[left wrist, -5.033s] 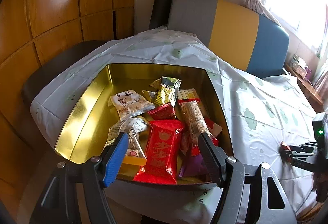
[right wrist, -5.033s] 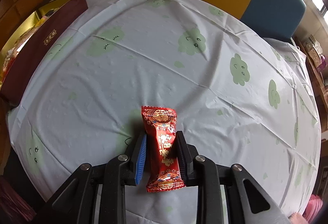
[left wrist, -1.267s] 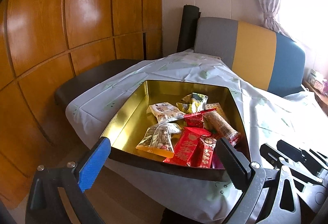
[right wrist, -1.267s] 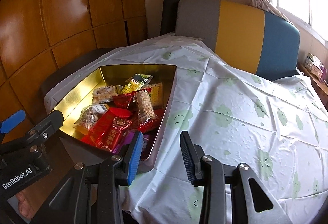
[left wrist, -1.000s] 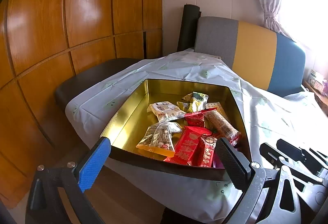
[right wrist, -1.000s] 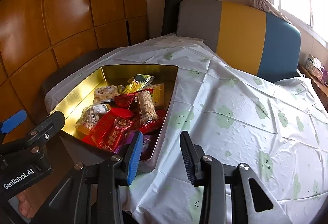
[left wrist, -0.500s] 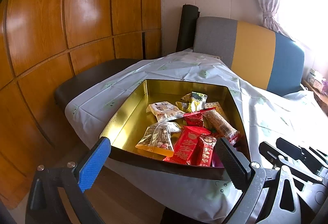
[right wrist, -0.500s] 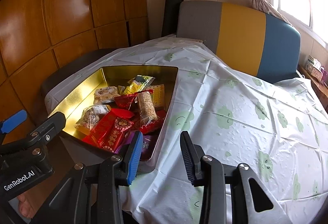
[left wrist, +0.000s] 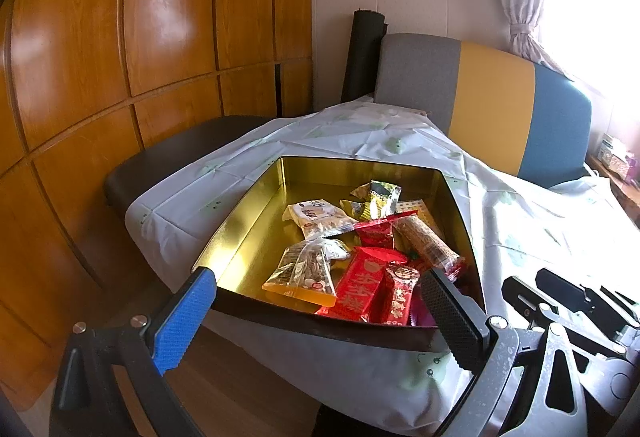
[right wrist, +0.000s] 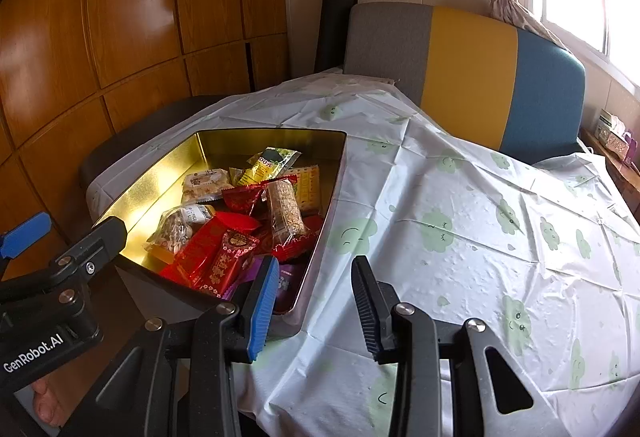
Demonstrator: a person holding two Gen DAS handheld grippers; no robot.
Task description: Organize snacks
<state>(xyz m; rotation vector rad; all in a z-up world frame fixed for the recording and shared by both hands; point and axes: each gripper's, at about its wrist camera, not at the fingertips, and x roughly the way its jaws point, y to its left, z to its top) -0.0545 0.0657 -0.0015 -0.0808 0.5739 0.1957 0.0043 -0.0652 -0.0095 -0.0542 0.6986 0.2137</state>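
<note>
I count 1 gold tin (left wrist: 256,221), and in it roughly 10 wrapped snacks, though the pile overlaps too much for an exact tally: 1 clear bag of nuts (left wrist: 304,271), 1 white pastry packet (left wrist: 316,215), 1 green-and-yellow packet (left wrist: 378,197), 1 long cereal bar (left wrist: 426,243), 1 large flat red packet (left wrist: 362,287), 1 small red patterned candy (left wrist: 400,293) lying on it, and 1 purple wrapper (right wrist: 286,283) at the near corner. All the snacks I can see are inside the tin, crowded toward its right half; its left half shows bare, mirror-bright metal. My left gripper (left wrist: 320,311) has its 2 fingers spread very wide and grips nothing, hanging just in front of the tin's dark near rim. My right gripper (right wrist: 314,303) has a moderate gap between its fingers, also with nothing in it, above the tin's near right corner and the tablecloth (right wrist: 460,221). The tin sits at the table's left near corner, its rim close to the cloth's drop-off. To its right the cloth runs wide and flat, a creased, glossy plastic sheet printed with pale green clouds. Behind stands 1 padded bench back (right wrist: 460,61) in 3 bands, grey, yellow and blue, and polished wood panelling (left wrist: 120,57) closes the left side.
</note>
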